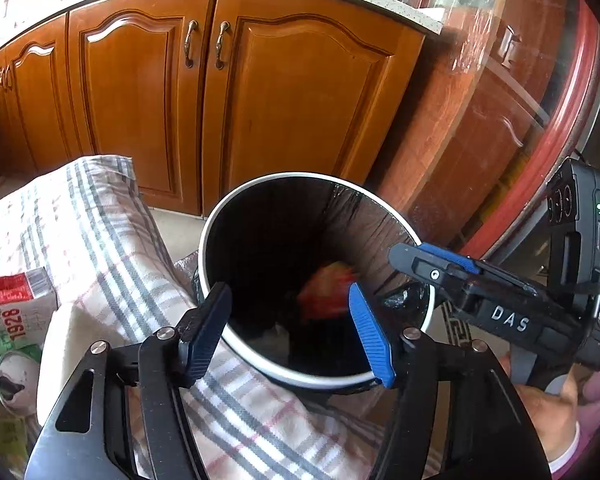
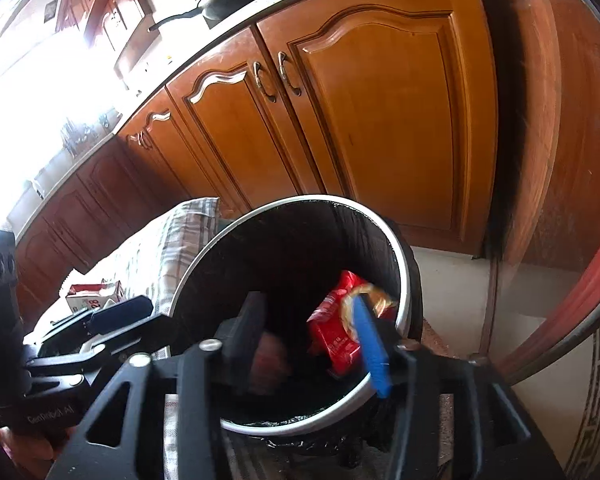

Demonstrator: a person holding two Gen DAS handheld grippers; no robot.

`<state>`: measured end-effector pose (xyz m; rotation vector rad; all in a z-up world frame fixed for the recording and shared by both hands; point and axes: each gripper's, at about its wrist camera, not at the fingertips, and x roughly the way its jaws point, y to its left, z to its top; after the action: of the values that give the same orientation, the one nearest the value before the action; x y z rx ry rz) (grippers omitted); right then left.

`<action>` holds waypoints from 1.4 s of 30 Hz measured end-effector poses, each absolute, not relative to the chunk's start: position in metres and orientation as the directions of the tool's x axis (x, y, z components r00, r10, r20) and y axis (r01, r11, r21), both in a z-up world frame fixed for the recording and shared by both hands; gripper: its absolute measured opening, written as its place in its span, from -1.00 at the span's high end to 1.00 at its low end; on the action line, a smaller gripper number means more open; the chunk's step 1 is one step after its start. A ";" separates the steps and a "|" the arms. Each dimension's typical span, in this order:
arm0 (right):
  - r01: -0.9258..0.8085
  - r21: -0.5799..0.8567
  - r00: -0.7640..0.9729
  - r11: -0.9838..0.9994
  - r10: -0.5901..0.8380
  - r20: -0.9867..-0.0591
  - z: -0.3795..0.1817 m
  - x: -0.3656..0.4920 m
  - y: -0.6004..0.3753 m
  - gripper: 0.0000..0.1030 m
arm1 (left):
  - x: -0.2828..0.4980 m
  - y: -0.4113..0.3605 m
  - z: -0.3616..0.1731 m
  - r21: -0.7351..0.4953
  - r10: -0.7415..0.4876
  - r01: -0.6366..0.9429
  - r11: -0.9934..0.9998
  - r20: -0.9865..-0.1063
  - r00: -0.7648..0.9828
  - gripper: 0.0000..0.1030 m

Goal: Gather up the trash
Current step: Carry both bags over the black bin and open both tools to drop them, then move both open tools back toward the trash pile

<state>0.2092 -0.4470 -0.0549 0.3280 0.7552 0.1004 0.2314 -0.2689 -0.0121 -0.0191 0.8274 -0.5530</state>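
Red wrapper (image 2: 334, 334): falling inside bin (image 2: 400, 280), directly below spread right tongs (image 2: 312, 336). Left tongs (image 1: 290, 328): spread, empty, alongside.

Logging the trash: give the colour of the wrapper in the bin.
Red wrapper, clearest in the right wrist view.

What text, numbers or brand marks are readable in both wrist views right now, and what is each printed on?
"DAS": white letters on the right gripper, seen from the left wrist view.
"1928": red digits on the carton lying on the checked cloth.
"GenRobot.AI", faint: on the left gripper body, right wrist view.
Red snack wrapper in the trash bin: print too blurred to read.
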 end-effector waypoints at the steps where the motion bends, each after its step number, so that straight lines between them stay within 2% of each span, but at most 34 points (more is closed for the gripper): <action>1: 0.027 0.334 0.730 0.942 0.210 -0.650 -0.054 0.207 -0.448 -0.06 | 0.228 -0.266 -0.011 -0.228 -0.472 0.456 0.861 -0.691 0.547 -0.24; 8: 0.008 0.367 0.758 0.930 0.234 -0.609 -0.044 0.191 -0.436 -0.62 | 0.194 -0.226 -0.012 -0.263 -0.471 0.408 0.874 -0.659 0.586 -0.45; 14: -0.034 0.379 0.762 0.925 0.269 -0.589 -0.043 0.167 -0.400 -0.80 | 0.162 -0.179 -0.016 -0.288 -0.445 0.341 0.895 -0.643 0.623 -0.46; 34: -0.182 0.387 0.680 0.904 0.400 -0.614 -0.056 0.144 -0.290 -0.83 | 0.112 -0.058 -0.026 -0.279 -0.285 0.130 0.951 -0.641 0.712 -0.46; 42: -0.216 0.371 0.666 0.903 0.414 -0.620 -0.055 0.153 -0.264 -0.83 | 0.117 -0.032 -0.022 -0.199 -0.202 0.094 0.975 -0.640 0.741 -0.46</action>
<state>0.1529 -0.2638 -0.0550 0.2773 0.7639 0.3606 0.1174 -0.0324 -0.0219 -0.1582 0.7185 -0.1630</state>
